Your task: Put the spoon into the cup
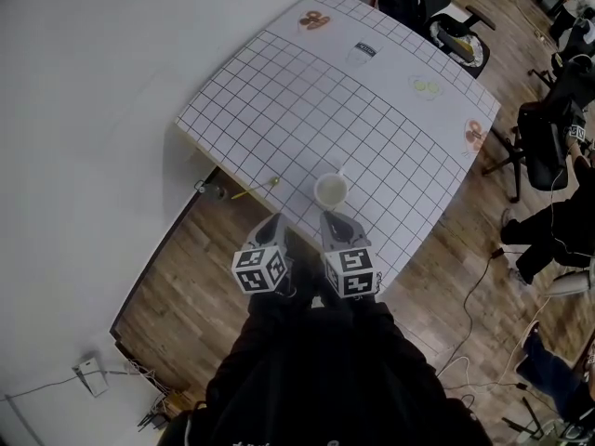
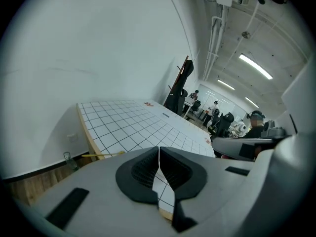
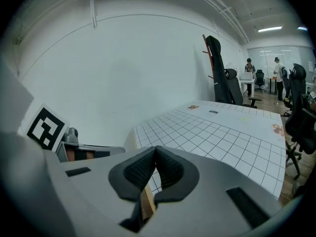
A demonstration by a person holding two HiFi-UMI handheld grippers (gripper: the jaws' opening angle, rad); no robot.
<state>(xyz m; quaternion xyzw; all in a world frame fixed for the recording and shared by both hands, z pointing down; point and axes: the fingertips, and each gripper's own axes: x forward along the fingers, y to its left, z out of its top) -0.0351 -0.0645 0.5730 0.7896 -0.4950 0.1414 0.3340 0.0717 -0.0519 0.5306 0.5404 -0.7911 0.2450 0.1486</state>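
A white cup (image 1: 331, 190) stands upright near the front edge of the grid-marked table (image 1: 307, 91). A thin yellow spoon (image 1: 256, 190) lies to its left at the table's front-left edge and also shows in the left gripper view as the spoon (image 2: 103, 154). My left gripper (image 1: 275, 219) hovers just short of the table edge between spoon and cup, jaws shut and empty (image 2: 159, 149). My right gripper (image 1: 332, 216) sits beside it, just in front of the cup, also shut on nothing (image 3: 156, 148). Neither gripper view shows the cup.
A white wall runs along the table's left side. Office chairs (image 1: 544, 142) and a seated person (image 1: 548, 230) are to the right on the wooden floor (image 1: 186, 268). Small printed stickers (image 1: 314, 20) mark the table's far part. A small fitting (image 1: 203, 188) sits below the table's left corner.
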